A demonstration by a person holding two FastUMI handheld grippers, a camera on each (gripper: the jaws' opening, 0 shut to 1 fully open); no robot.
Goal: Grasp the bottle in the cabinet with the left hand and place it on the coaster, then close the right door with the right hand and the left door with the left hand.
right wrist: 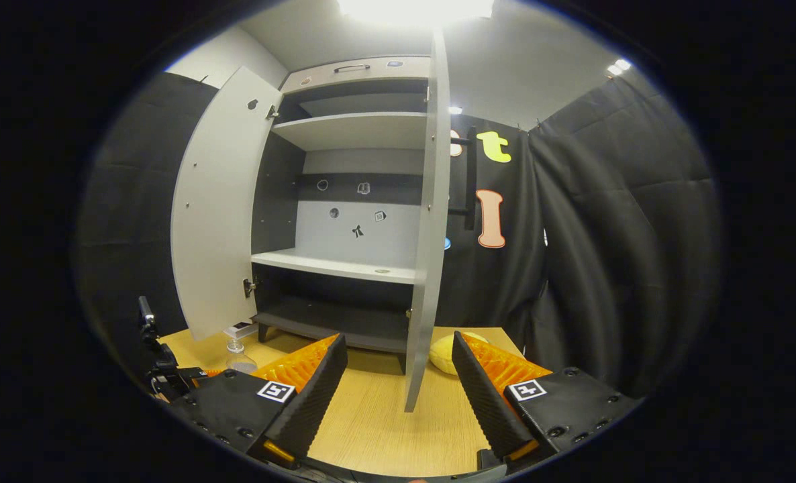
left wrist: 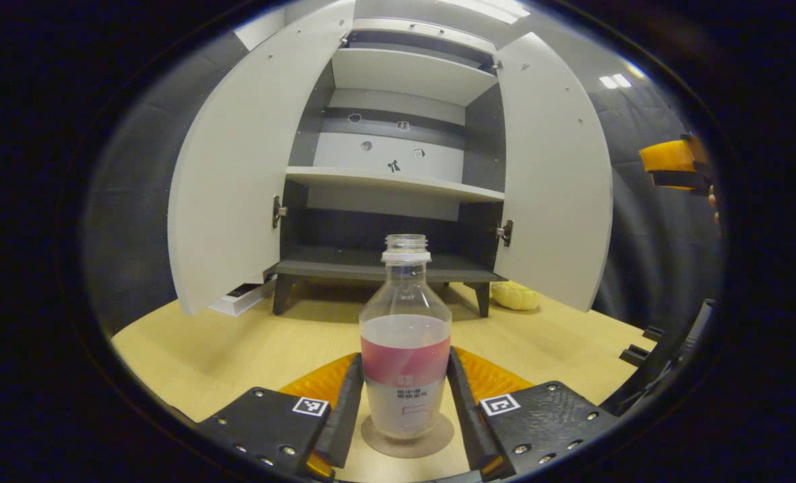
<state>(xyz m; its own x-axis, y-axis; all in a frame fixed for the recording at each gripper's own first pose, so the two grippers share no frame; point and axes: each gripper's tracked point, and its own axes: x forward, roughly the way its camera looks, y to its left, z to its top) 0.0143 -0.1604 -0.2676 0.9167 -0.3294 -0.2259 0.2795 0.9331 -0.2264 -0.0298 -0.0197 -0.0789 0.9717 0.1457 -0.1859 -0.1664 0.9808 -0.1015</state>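
Both cabinet doors hung open, shelves bare | capless bottle, part-full, stood on coaster near table front edge, left gripper fingers pinching it | right gripper fingers spread

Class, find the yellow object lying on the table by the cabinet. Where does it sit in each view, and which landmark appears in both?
Left gripper view: yellow object right of centre, beside the cabinet's right front leg.
Right gripper view: lower centre, just right of the right door's edge.
Shared landmark: right door.
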